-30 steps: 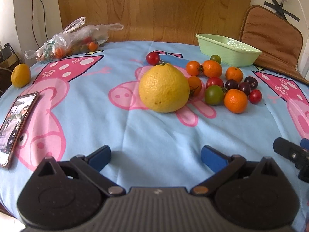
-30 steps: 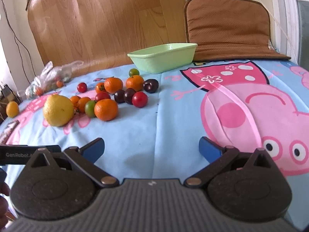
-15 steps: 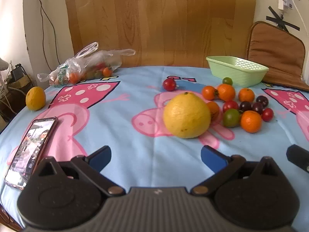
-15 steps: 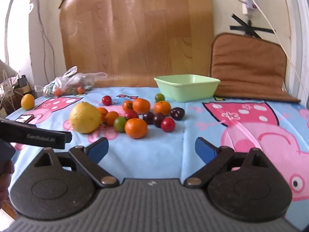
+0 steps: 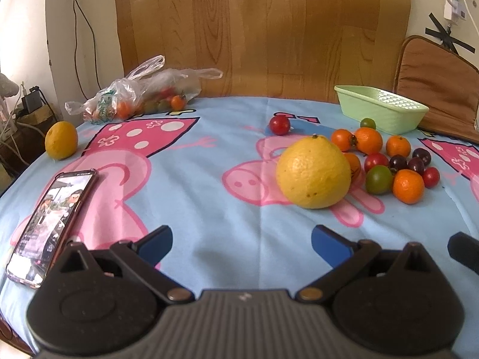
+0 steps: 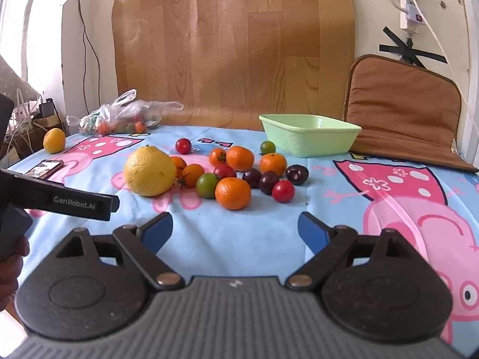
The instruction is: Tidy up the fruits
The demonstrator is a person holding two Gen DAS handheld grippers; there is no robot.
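Your biggest piece is the large yellow round citrus fruit (image 5: pixel 313 172), sitting on the bench (image 5: pixel 209 161) at the near left edge of the loose fruit cluster; judge it heavy and firm with a waxy, rolling skin, so take it across its widest middle, though it may be nearly too broad for the span. The orange mandarins (image 6: pixel 233 194) look lighter and slightly yielding; grip them across the equator. The small red, green and dark purple cherry tomatoes (image 6: pixel 283 191) are likely thin-skinned and easily crushed, so pinch them gently at the sides. The pale green rectangular plastic basket (image 6: pixel 311 137) stands at the far right, just behind the cluster. Your left gripper (image 5: pixel 241 242) and right gripper (image 6: pixel 235 230) both hover near you with fingers spread wide, holding nothing. Several fruits in the middle overlap, so you cannot count them surely, and the contents of the clear plastic bag (image 5: pixel 140 95) at the far left are blurred.
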